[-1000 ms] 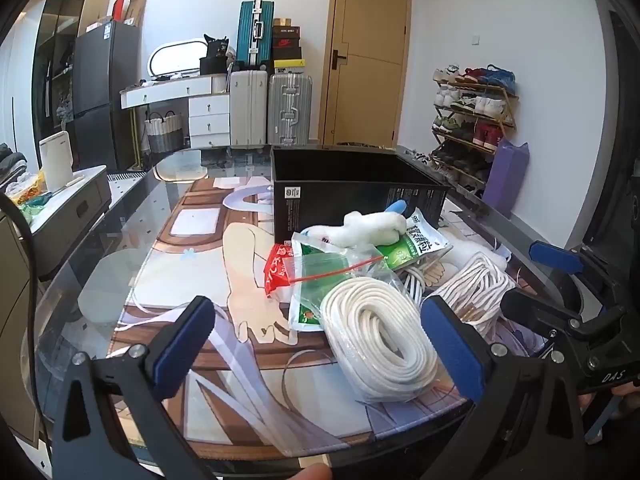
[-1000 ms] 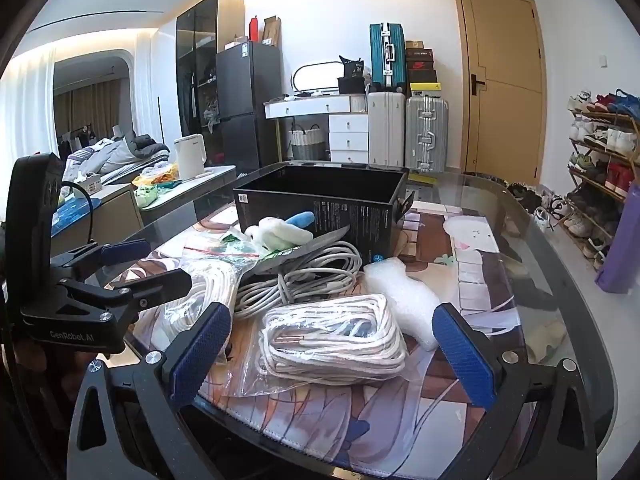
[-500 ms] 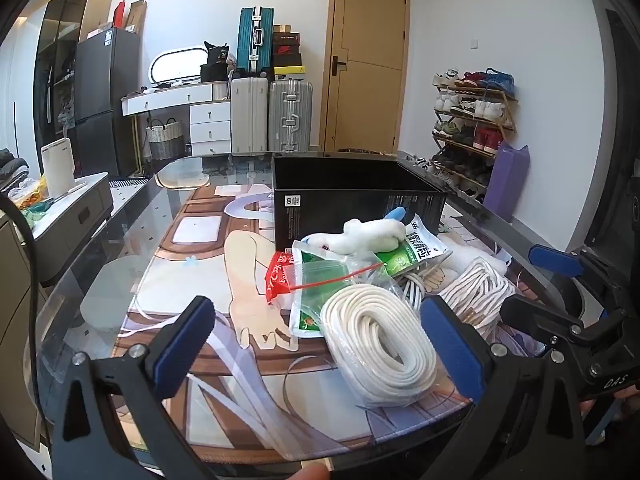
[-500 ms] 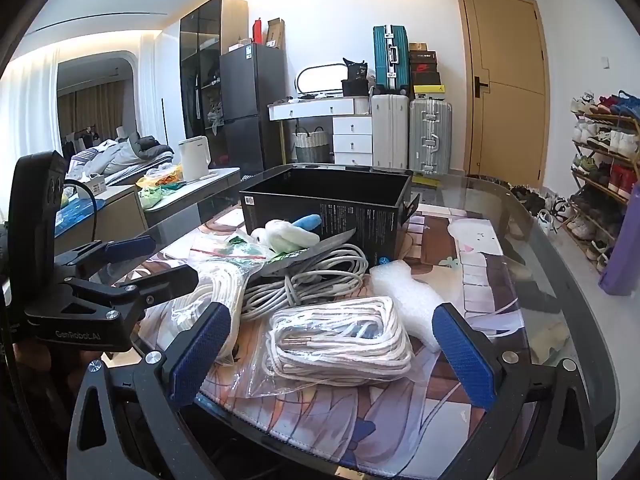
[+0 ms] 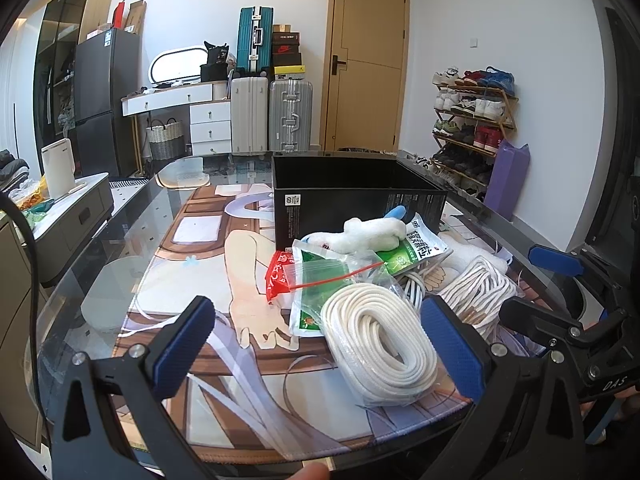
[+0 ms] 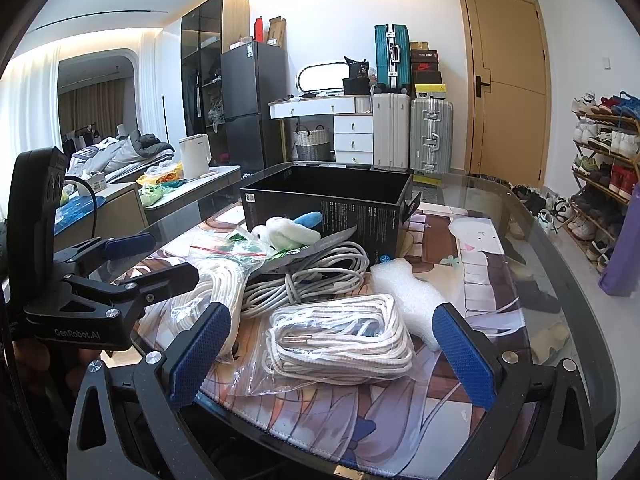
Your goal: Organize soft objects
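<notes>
Glass table [image 6: 520,216] carries printed mat [image 5: 208,280], black box [image 6: 360,216].

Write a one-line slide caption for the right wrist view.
Open right claw poised over a bagged white rope coil, with grey cable and an open black box beyond.

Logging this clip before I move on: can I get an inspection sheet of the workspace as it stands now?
Surface: glass table under a printed mat.
Job's things: white rope coil in a clear bag, striped cord bundle in a bag, plush toy, foam piece, open black box.
Clutter: green packets and a red packet under the toy.
Grippers: left tongs open, empty; right tongs open, empty, both short of the pile.
Cables: grey cable coiled loosely beside the box.
Surroundings: suitcases, shoe rack, door.
</notes>
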Demonstrator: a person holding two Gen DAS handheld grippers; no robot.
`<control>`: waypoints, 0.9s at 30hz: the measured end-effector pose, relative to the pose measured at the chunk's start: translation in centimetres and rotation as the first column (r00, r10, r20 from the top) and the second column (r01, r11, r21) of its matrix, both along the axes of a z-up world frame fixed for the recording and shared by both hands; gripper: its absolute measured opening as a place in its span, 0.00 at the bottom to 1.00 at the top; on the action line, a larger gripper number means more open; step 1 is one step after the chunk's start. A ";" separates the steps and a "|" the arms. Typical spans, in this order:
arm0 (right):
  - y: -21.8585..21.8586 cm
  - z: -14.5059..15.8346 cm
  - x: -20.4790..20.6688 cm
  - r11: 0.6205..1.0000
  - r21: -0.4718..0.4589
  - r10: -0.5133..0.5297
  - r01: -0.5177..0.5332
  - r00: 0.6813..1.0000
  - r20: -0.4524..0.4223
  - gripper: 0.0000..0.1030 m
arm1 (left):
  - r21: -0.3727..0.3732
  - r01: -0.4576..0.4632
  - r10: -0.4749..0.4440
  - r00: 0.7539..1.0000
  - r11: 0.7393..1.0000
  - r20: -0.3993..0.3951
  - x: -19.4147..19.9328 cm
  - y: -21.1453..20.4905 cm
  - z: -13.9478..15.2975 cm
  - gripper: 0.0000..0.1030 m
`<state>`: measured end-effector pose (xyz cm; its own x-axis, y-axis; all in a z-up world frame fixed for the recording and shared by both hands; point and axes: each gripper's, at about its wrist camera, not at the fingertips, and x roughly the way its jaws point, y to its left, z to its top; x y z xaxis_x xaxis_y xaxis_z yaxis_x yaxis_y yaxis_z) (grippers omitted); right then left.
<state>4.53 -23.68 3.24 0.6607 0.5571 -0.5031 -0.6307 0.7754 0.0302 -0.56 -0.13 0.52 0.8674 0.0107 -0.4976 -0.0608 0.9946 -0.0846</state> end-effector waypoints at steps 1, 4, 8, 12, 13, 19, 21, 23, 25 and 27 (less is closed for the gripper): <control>0.0 0.0 0.0 1.000 -0.002 0.000 0.000 1.000 0.000 0.99 | 0.001 0.000 0.000 1.000 1.000 0.000 0.0 0.0 0.0 1.00; 0.0 0.0 -0.1 1.000 -0.003 0.001 -0.001 1.000 -0.001 0.99 | 0.000 0.001 -0.001 1.000 1.000 0.000 0.0 0.0 0.0 1.00; 0.0 -0.1 -0.1 1.000 -0.002 0.000 0.000 1.000 0.000 0.99 | 0.001 0.001 -0.001 1.000 1.000 0.000 0.0 0.0 0.0 1.00; 0.0 -0.1 -0.2 1.000 -0.003 -0.001 0.001 1.000 0.000 0.99 | 0.002 0.000 0.000 1.000 1.000 -0.002 0.0 0.0 0.0 1.00; 0.0 -0.1 -0.2 1.000 -0.003 0.000 0.000 1.000 -0.001 0.99 | 0.002 0.000 0.000 1.000 1.000 -0.001 0.0 0.0 0.0 1.00; 0.0 -0.2 -0.1 1.000 -0.006 0.001 -0.001 1.000 -0.003 0.99 | 0.002 0.001 -0.001 1.000 1.000 -0.001 0.0 0.0 0.0 1.00; -0.1 -0.2 -0.2 1.000 -0.006 -0.001 0.001 1.000 -0.001 0.99 | 0.003 0.000 0.000 1.000 1.000 -0.001 0.0 0.0 0.0 1.00; 0.0 -0.2 -0.1 1.000 -0.005 0.001 -0.001 1.000 -0.004 0.99 | 0.002 0.000 0.000 1.000 1.000 -0.001 0.0 0.0 0.0 1.00; 0.0 -0.2 -0.2 1.000 -0.007 0.001 -0.001 1.000 -0.003 0.99 | 0.002 0.001 -0.001 1.000 1.000 -0.002 0.0 0.0 0.0 1.00; 0.0 -0.3 -0.2 1.000 -0.010 0.001 -0.001 1.000 -0.005 0.99 | 0.004 0.000 0.000 1.000 1.000 -0.002 0.0 0.0 0.0 1.00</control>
